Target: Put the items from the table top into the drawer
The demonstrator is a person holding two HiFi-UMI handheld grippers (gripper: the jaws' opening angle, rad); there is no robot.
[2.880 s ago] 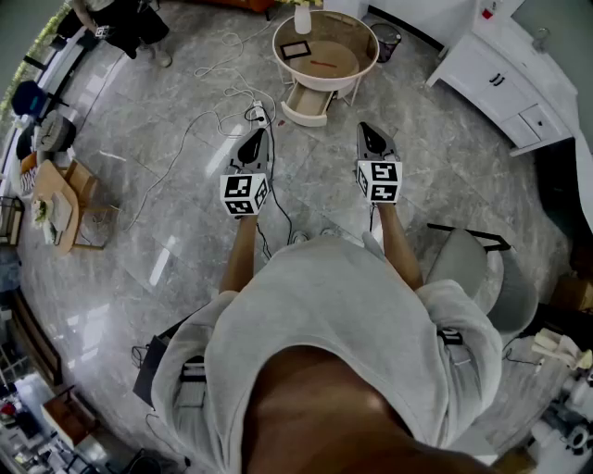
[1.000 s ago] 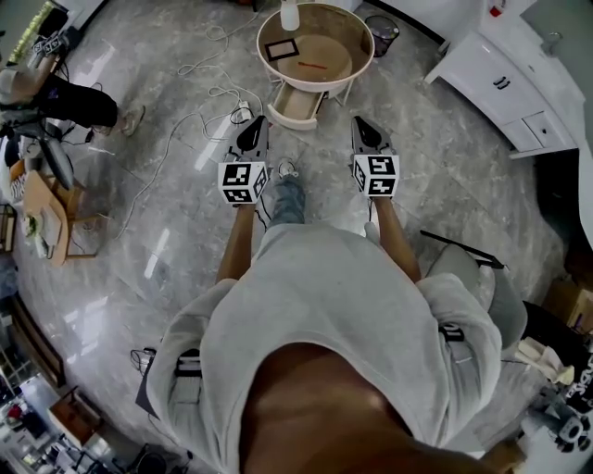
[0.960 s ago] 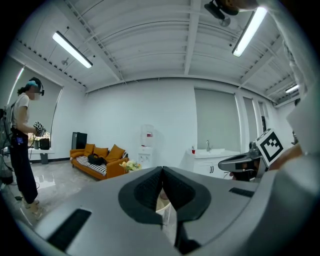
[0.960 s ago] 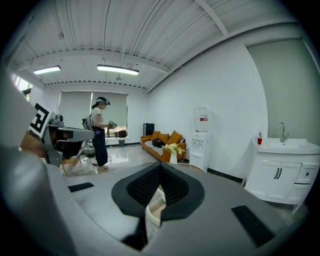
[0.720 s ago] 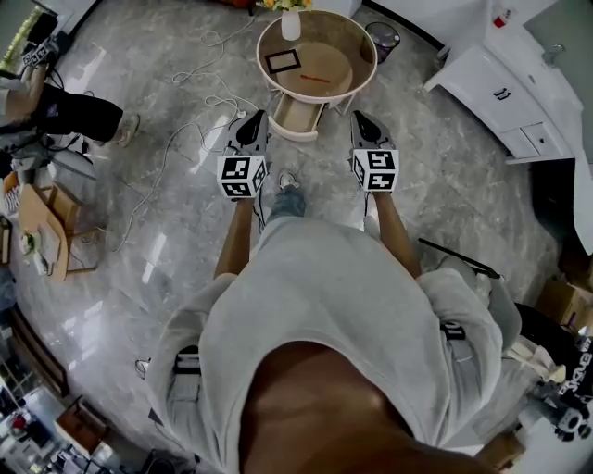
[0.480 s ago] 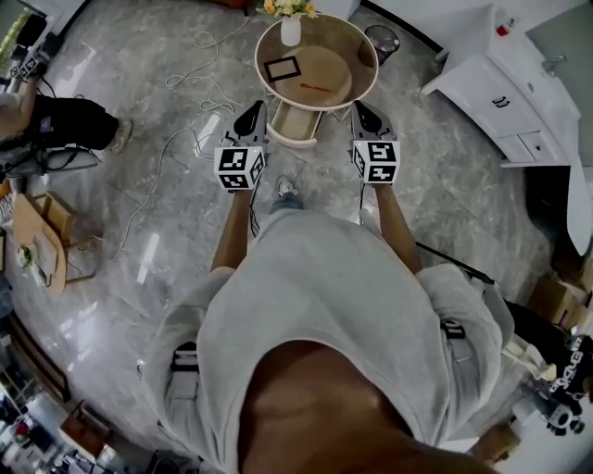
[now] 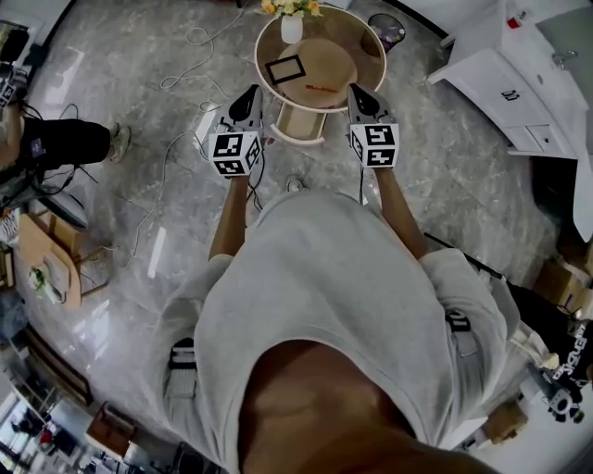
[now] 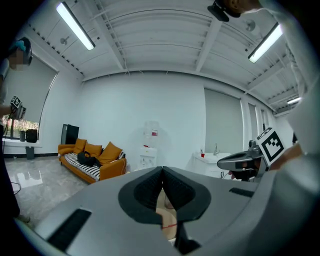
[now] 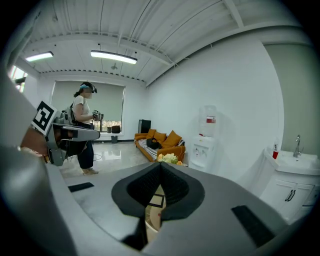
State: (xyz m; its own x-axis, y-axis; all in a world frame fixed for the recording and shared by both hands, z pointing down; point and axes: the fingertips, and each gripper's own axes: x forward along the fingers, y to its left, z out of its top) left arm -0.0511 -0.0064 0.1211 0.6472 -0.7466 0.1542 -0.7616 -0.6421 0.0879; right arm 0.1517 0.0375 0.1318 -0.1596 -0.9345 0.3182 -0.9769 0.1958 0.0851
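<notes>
Grey sweatshirt: it fills the near half of the head view, and both arms reach forward from it, so the person faces the table squarely.
Left gripper (image 7: 251, 93): its own view (image 8: 162, 171) shows the jaws pressed together with nothing between them. It is held level just short of the table's near-left edge, probably only carried there.
Right gripper (image 7: 356, 90): likewise closed and empty (image 9: 161, 168), at the table's near-right edge.
Drawer (image 7: 298, 120): it is pulled out toward the person beneath the near edge, between the two grippers. Its inside looks bare and ready to receive things.
Table (image 7: 341, 54): round, with a raised rim that keeps small things from sliding off.
Red pen (image 7: 322, 88): it lies flat by the near edge, right above the drawer, and is likely the easiest first pick.
Black-framed square (image 7: 284, 68): it lies flat toward the left edge, apart from the pen.
Vase (image 7: 292, 28): white, holding yellow flowers, upright at the far edge. Whether it belongs in the drawer is unclear.
Stage: the grippers are at the table and nothing is in the drawer yet. One claw must open before it reaches for an item.
</notes>
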